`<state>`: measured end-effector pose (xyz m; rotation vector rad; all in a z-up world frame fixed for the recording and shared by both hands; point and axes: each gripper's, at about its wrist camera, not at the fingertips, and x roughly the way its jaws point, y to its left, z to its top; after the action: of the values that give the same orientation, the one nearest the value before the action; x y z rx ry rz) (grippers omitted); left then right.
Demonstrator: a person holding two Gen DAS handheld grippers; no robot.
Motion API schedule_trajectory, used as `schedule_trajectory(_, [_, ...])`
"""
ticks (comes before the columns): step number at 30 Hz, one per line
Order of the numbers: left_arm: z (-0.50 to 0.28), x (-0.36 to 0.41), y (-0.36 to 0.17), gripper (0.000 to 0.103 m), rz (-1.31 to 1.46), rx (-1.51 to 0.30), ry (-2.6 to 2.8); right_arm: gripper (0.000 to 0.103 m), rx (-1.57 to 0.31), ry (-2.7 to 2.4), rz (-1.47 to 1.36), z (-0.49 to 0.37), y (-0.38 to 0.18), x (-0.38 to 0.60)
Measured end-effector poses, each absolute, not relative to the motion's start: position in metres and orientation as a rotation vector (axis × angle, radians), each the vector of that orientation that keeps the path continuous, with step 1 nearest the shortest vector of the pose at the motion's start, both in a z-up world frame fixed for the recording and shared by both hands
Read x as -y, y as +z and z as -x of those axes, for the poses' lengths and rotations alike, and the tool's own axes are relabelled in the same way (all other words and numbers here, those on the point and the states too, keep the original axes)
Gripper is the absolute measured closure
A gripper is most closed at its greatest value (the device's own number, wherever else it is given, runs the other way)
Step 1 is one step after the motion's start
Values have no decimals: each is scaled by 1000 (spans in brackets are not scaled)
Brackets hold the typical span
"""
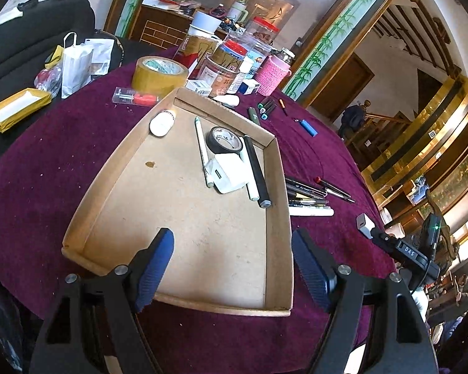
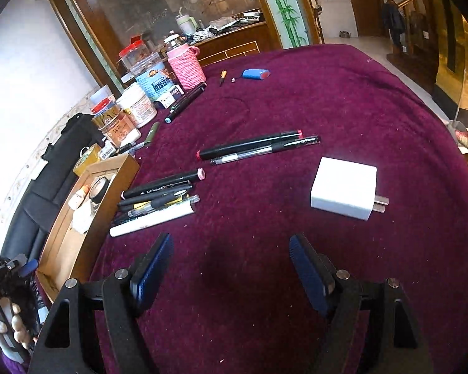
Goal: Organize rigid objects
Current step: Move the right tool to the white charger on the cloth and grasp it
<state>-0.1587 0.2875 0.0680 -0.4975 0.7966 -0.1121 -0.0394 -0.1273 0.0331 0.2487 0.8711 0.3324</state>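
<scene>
A shallow cardboard tray (image 1: 184,268) lies on the purple cloth; it holds a white charger (image 1: 229,174), a black tape roll (image 1: 224,140), a white pen (image 1: 202,152), a black marker (image 1: 257,173) and a white oval case (image 1: 161,122). My left gripper (image 1: 232,265) is open and empty over the tray's near end. My right gripper (image 2: 231,266) is open and empty above bare cloth. A white plug charger (image 2: 344,187) lies just ahead to its right. A pile of pens (image 2: 159,201) lies ahead left beside the tray (image 2: 78,243); two more pens (image 2: 259,148) lie beyond.
Jars, a pink knitted bottle (image 2: 186,65), a tan tape roll (image 1: 159,74) and boxes crowd the table's far side. A blue lighter (image 2: 255,74), a small orange pen (image 2: 222,77) and markers (image 2: 187,101) lie there too. The right gripper shows in the left wrist view (image 1: 399,246).
</scene>
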Motion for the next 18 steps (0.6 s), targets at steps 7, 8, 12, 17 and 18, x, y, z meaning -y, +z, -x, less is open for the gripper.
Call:
schedule_trajectory(7, [159, -269, 74, 26, 467, -803, -131, 22, -842, 340, -266, 44, 34, 134])
schedule_trajectory(8, [158, -264, 75, 26, 460, -804, -144, 22, -837, 333, -272, 44, 34, 139])
schedule_trajectory(12, [154, -238, 76, 26, 406, -818, -201, 22, -813, 261, -312, 45, 38, 169])
schedule_trajectory(17, [148, -207, 71, 26, 349, -841, -251, 22, -808, 122, -337, 41, 43, 215])
schedule_trajectory(18, [147, -200, 70, 26, 335, -847, -265, 22, -813, 98, -344, 37, 42, 223])
